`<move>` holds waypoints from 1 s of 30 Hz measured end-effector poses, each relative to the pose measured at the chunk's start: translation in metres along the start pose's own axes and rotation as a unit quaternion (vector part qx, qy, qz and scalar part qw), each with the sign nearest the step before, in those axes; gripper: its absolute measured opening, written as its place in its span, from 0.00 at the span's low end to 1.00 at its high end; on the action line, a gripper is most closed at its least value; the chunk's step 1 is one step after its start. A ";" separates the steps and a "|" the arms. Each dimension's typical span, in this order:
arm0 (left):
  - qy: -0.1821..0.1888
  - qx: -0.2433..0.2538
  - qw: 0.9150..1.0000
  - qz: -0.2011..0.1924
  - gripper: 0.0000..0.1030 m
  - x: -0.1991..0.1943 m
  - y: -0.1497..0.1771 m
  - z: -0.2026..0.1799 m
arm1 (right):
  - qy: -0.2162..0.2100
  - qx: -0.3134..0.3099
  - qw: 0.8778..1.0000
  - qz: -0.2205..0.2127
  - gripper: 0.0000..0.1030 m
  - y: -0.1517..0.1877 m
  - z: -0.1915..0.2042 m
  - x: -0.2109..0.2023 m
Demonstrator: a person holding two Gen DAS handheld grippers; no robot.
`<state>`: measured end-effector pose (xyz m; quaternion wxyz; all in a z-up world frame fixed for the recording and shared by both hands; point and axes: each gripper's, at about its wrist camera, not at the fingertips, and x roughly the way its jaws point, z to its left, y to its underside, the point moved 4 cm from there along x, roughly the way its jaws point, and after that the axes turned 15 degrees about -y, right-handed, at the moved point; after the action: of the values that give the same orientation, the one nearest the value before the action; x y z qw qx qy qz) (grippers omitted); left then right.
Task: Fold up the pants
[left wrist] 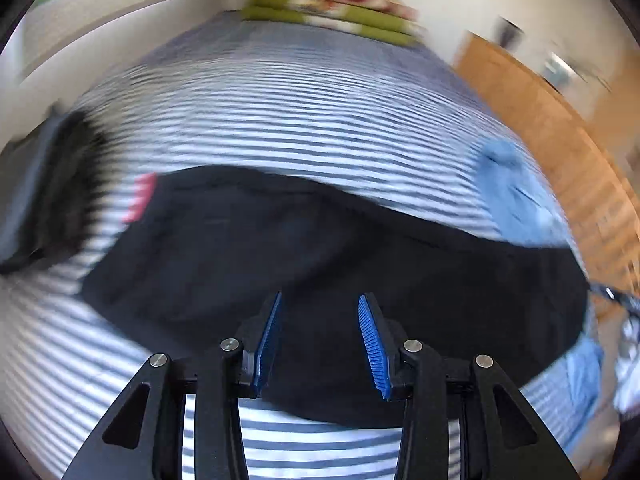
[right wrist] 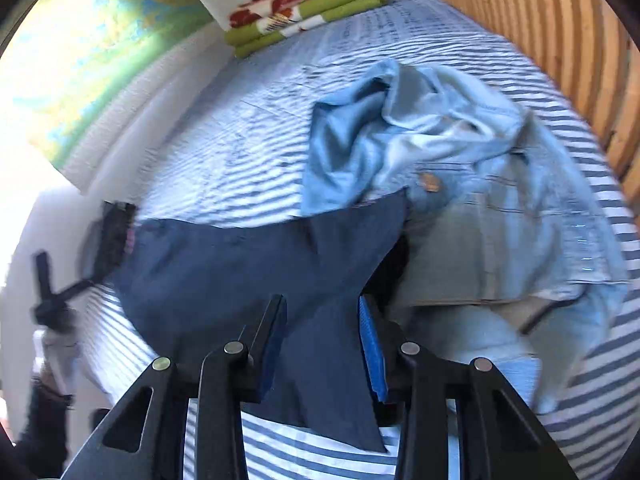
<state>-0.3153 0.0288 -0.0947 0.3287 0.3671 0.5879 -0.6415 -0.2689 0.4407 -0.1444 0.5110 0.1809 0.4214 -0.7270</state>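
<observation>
Dark navy pants (right wrist: pixel 224 276) spread flat on a blue-and-white striped bedsheet (right wrist: pixel 248 136), a small pink tag (left wrist: pixel 140 198) at one edge, too blurred to read. Just beside them, touching and partly under one corner, crumpled light blue jeans (right wrist: pixel 460 184) with a brown patch, unreadable. Far end of the bed: folded green, red and white floral bedding (right wrist: pixel 304 8) against the wall; wooden slatted panel (right wrist: pixel 560 40) alongside. Left gripper (left wrist: pixel 320 344) above the pants, blue pads (left wrist: pixel 372 340) apart, nothing between. Right gripper (right wrist: pixel 324 348) astride a raised fold of navy cloth; pressing or not, cannot tell.
</observation>
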 end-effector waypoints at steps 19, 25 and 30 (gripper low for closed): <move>0.136 0.348 0.926 -0.049 0.55 -0.027 0.101 -0.357 | -0.154 0.066 0.986 -0.002 0.04 0.035 -0.011 -0.009; 0.100 0.309 0.943 -0.070 0.32 -0.011 0.091 -0.370 | -0.193 0.081 0.978 -0.011 0.04 0.006 0.004 -0.002; 0.099 0.258 0.960 -0.045 0.05 0.005 0.066 -0.343 | -0.198 0.080 0.976 -0.036 0.12 0.008 -0.007 -0.012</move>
<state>-0.2326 0.3647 -0.1467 0.1334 0.4745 0.4481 -0.7458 -0.2579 0.4519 -0.1437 0.5415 0.0586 0.2585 -0.7978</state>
